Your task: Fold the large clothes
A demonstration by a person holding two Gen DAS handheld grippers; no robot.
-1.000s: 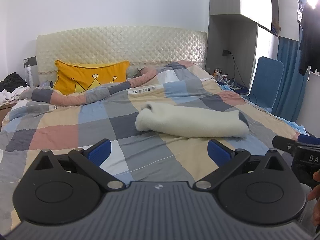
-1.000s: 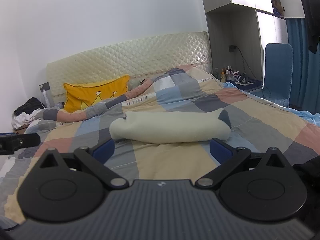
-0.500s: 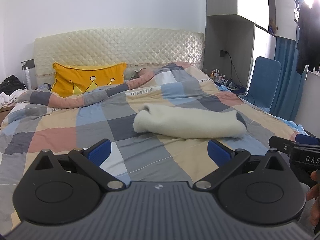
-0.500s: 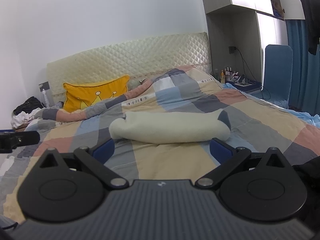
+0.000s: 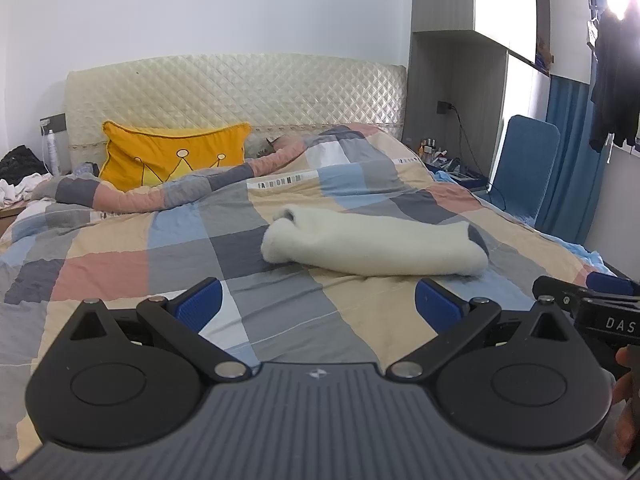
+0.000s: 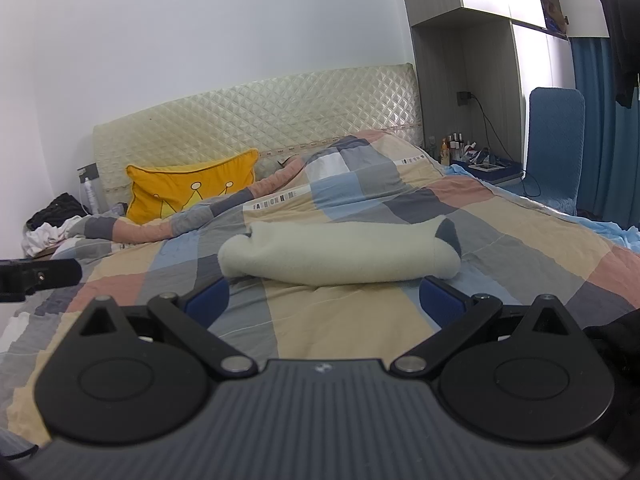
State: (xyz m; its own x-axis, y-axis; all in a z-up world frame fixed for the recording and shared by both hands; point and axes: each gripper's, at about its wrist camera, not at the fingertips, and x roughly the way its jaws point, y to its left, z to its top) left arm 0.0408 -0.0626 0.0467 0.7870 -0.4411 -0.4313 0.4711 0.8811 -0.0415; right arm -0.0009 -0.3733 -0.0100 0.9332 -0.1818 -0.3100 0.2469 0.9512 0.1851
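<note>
Two tongs, both mine, both spread wide with nothing between the blue pads: the left gripper [image 5: 316, 302] and the right gripper [image 6: 324, 302] hang above the near part of the bed, short of the garment and not touching it.

The cream fleece garment [image 5: 374, 246] lies across the middle of the checked quilt [image 5: 120, 264], already gathered into a long, plump bundle that runs left to right. A dark grey patch [image 6: 448, 234] shows at its right end; I cannot tell whether that is a cuff, a collar or a lining. To my eye the folding is close to done.

I judge the fleece soft and thick, light for its bulk, and springy, so a fold may puff open once released. It should not slip much between the pads, but a shallow pinch might catch only the top layer and peel the bundle apart. I would take hold at the two rounded ends, biting deep through all the layers, one tong per end.

As for writing, a white strip [image 5: 276, 179] on the quilt carries block letters that seem to read "FASHION HOME", though several are blurred. From the left camera, the other tong's body [image 5: 608, 322] shows the letters "DAS" before the frame cuts them off.
</note>
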